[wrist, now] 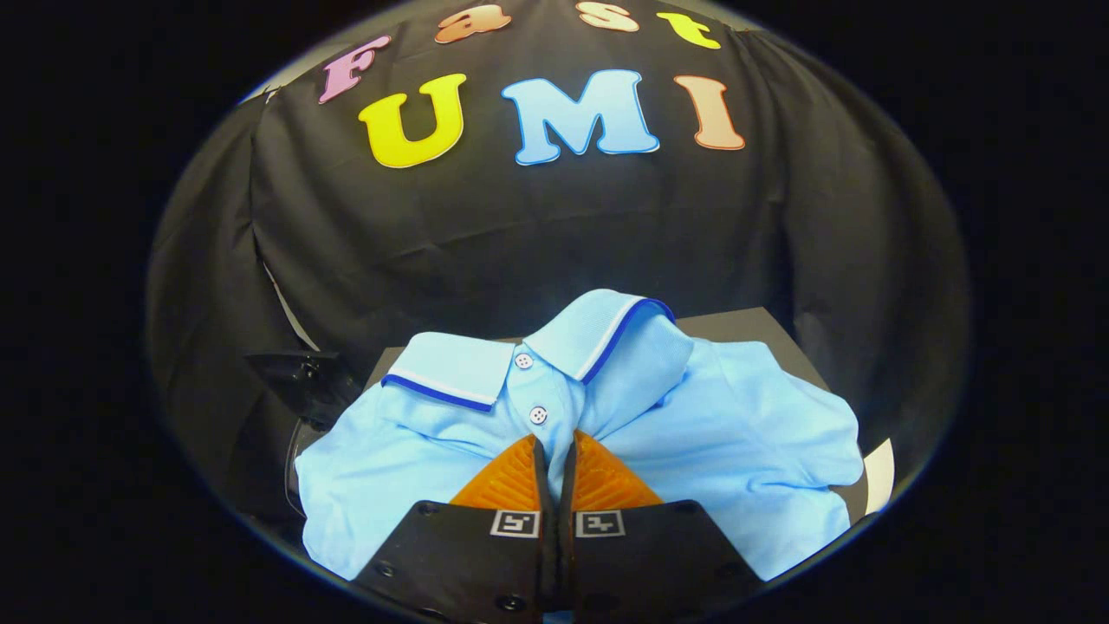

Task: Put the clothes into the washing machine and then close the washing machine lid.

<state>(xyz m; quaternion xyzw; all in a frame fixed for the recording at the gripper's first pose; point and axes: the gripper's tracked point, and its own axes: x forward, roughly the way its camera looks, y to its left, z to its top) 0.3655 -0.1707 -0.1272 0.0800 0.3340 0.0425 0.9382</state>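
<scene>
**Fingers pinched on the shirt's placket**

Here's the shirt [693, 416], a light blue polo, bunched up on a dark surface [736, 325] whose far edge and far right corner show just behind it. The collar, trimmed with a white and dark blue stripe, stands open toward the back, one flap lying flat to the left, the other tented up in the middle. Two white buttons run down the placket, straight toward the fingertips.

The gripper [555, 451] sits right at the shirt's front, below the lower button. Its two fingers are drawn together with only a thin slit between them, and a fold of blue cloth rises out of that slit at the tips, so both fingers are pressing on the fabric. Cloth spreads wide to either side of the fingers.

Left of the shirt, a dark bracket-like part [303, 381] juts up beside the surface. At the right, a pale curved piece [879, 475] peeks past the sleeve. Black cloth hangs behind it all.
</scene>
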